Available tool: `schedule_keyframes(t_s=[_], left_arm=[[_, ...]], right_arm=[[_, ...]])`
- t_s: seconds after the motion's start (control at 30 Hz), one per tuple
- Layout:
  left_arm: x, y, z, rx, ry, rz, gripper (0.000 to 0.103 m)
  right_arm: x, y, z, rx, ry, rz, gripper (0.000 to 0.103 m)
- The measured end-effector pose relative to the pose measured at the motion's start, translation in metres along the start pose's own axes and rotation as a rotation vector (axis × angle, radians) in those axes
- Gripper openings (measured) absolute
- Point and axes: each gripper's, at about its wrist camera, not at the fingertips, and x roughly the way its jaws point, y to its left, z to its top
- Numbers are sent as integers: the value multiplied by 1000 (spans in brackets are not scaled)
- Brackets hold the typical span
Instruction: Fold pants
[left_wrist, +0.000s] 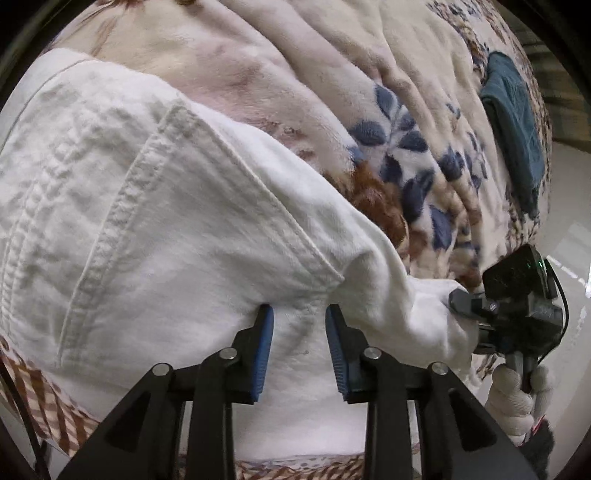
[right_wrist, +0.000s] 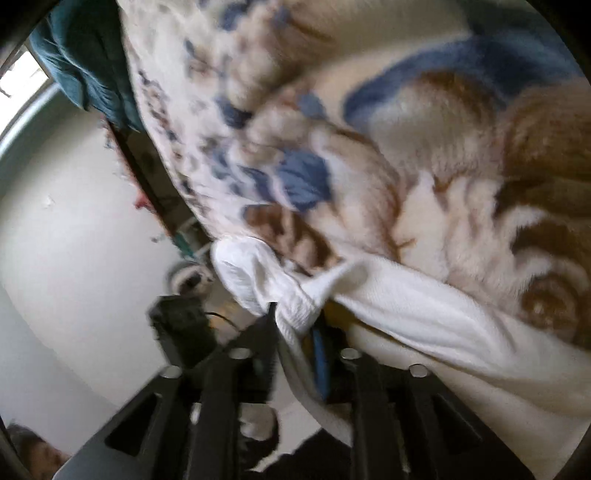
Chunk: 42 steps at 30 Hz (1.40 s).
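Between the parted, released left gripper (left_wrist: 299, 314) fingers lie white pants (left_wrist: 155, 206); the right gripper (right_wrist: 295, 317) fingers grasp their bunched edge.

A bed covered by a floral blanket (left_wrist: 295, 55) (cream, blue and brown) carries white pants (left_wrist: 166, 221) and, well apart, a teal garment (left_wrist: 513, 122).

I find no words, labels, brand marks or numbers that I can read in either view. The only sign is a small green light on the black body of my right tool (left_wrist: 461, 299), and it carries no lettering.
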Motion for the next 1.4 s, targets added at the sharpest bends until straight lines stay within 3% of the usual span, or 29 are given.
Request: schedule_keyframes(t_s=[0.07, 0.13, 0.17, 0.23, 0.33, 0.43, 0.53, 0.57, 0.63, 0.67, 0.7, 0.77, 0.8, 0.87, 0.93, 0.97, 1.0, 1.07, 1.13, 1.2, 1.37, 1.4], left_arm=[[2, -3, 1, 20, 0, 11, 27], [6, -8, 2, 40, 1, 26, 27], [8, -8, 2, 45, 4, 28, 27], [12, -12, 4, 57, 8, 38, 27], [17, -11, 5, 68, 14, 42, 27], [19, -14, 7, 74, 21, 45, 27], [11, -15, 8, 71, 23, 44, 27], [8, -16, 8, 67, 26, 36, 27], [1, -22, 7, 79, 22, 10, 27], [-1, -28, 6, 96, 16, 6, 28], [-1, -36, 6, 120, 13, 4, 28], [5, -49, 10, 158, 3, 18, 28], [10, -53, 15, 166, 1, 29, 28], [21, -54, 23, 167, 9, 56, 28], [30, -50, 31, 139, 33, 50, 28], [31, -47, 34, 128, 41, 44, 28], [31, -46, 35, 114, 43, 31, 28], [28, -44, 34, 113, 39, 21, 28], [25, -46, 31, 135, 29, 25, 28], [25, -53, 28, 171, 23, 45, 28], [20, -53, 28, 200, 29, 47, 28], [14, -54, 26, 209, 13, 53, 28]], right_arm=[[12, -5, 7, 12, 18, -30, 66], [15, -1, 13, 45, 2, -106, 20], [9, 4, 15, 50, -15, -113, 12], [-15, 20, 18, 33, -93, -171, 12], [-32, 33, 14, 35, -131, -195, 12], [-42, 34, 5, 33, -138, -175, 12], [-57, 32, -2, 33, -200, -176, 17], [-57, 35, -6, 18, -231, -194, 20], [-77, 52, -16, -78, -356, -335, 21], [-87, 53, -19, -106, -402, -375, 25], [-96, 59, -24, -132, -430, -406, 44], [-97, 72, -29, -205, -400, -424, 71], [-91, 76, -30, -247, -339, -424, 73], [-73, 78, -29, -285, -234, -477, 73], [-49, 77, -29, -329, -142, -602, 69], [-42, 75, -29, -339, -118, -649, 44], [-36, 74, -30, -354, -92, -681, 8], [-47, 73, -29, -320, -183, -710, 7], [-66, 72, -24, -272, -275, -652, 7], [-72, 64, -15, -227, -286, -610, 7], [-66, 62, -10, -245, -283, -672, 8], [-70, 65, -13, -257, -275, -681, 21]])
